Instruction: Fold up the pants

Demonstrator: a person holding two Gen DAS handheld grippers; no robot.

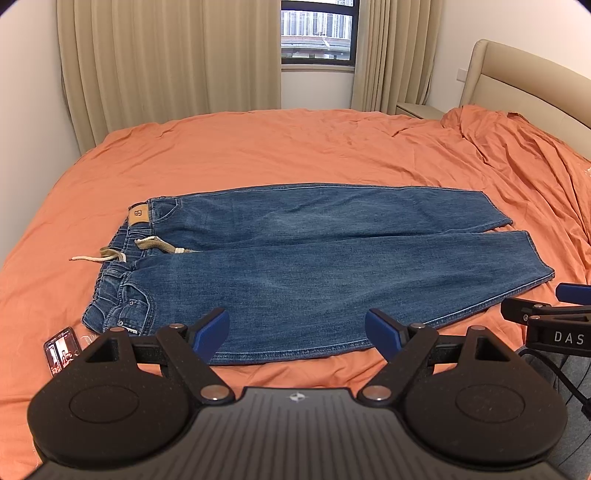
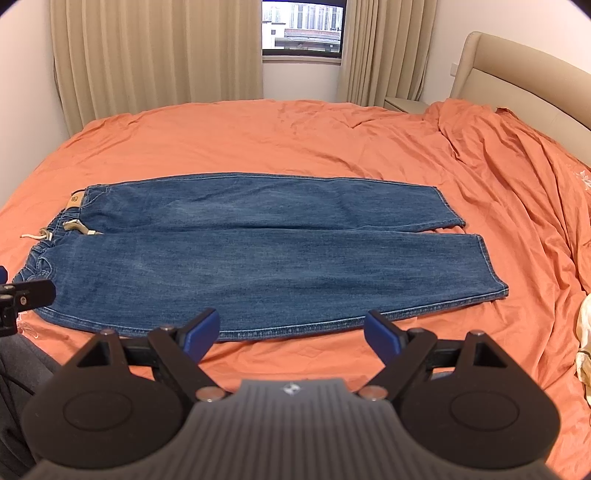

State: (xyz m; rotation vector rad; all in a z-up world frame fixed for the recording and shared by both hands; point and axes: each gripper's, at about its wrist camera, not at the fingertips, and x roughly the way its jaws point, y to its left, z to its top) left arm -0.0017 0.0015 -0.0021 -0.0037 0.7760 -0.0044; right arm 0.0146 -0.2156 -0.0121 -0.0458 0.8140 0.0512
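I am holding my left gripper low at the near edge of the bed, its blue-padded fingers spread wide apart and closing on nothing, hovering just short of the near hem-side seam of the jeans. My right gripper is sitting beside it to the right, its fingers likewise parted wide and holding nothing; in the left wrist view its black body is peeking in at the right edge. A phone with a lit screen is lying on the sheet at the near left, just beside the waistband corner. The pants are lying flat on the orange bedsheet, stretched sideways in front of me: the waistband is pointing left and the two leg openings are pointing right, with the near leg running just beyond my fingertips and the far leg lying alongside it, the two touching along most of their length and parting slightly at the cuffs. A pale drawstring is trailing out to the left from the waist, and a tan leather patch is showing on the far corner of the waistband. Further right the orange cover is bunching up in wrinkles toward the padded beige headboard. At the far side, beige curtains are hanging on either side of a window.
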